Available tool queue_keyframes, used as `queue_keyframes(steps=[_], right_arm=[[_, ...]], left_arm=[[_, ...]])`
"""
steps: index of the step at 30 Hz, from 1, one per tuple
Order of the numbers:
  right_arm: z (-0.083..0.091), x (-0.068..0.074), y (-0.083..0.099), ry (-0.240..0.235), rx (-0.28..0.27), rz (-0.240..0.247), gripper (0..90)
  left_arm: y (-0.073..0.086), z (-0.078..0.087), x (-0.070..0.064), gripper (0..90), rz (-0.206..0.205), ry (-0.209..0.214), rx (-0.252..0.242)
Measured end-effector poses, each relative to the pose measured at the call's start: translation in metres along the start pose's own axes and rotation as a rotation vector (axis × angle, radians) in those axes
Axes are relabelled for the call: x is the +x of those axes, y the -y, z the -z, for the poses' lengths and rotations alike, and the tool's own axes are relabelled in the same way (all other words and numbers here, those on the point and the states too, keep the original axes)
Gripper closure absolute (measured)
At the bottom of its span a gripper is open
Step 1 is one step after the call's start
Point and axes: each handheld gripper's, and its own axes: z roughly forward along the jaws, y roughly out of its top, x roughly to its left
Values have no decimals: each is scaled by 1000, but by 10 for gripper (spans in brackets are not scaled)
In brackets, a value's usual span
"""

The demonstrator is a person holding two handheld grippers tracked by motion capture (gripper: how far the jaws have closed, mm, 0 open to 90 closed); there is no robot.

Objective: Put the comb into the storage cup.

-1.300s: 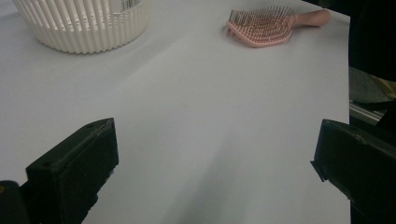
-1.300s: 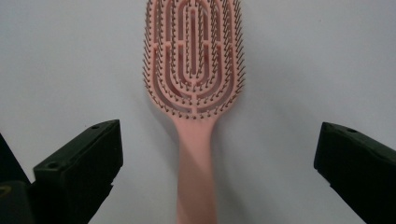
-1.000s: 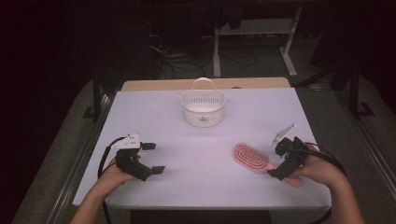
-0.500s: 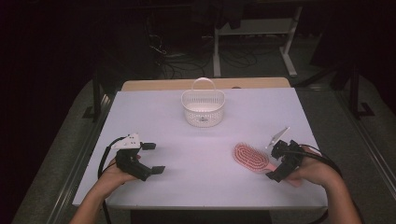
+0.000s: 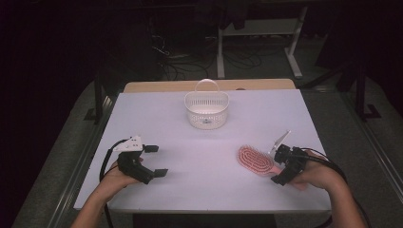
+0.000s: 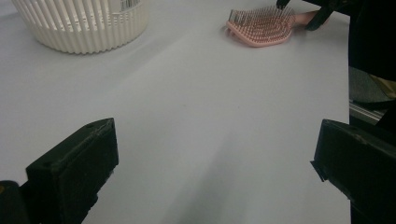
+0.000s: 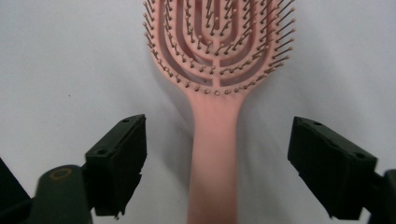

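The right gripper (image 5: 281, 166) has slid down along the pink hairbrush (image 5: 255, 160) toward the person, from beside the bristle head to the handle (image 7: 215, 154), which now lies between its open jaws, touching neither, with the bristle head just ahead of them.

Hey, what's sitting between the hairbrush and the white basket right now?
Nothing: in the high view, bare white table separates the pink hairbrush from the white basket. The left gripper view agrees.
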Motion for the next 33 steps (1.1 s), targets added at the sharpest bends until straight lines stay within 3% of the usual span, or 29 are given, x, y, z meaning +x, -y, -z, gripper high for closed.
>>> queue_keyframes(steps=[19,33], right_arm=[[-5,-1,-5,-5,51,1,458],[-7,0,-10,-5,71,12,548]], left_arm=[[0,0,0,0,0,0,-1],[0,0,0,0,0,2,-4]])
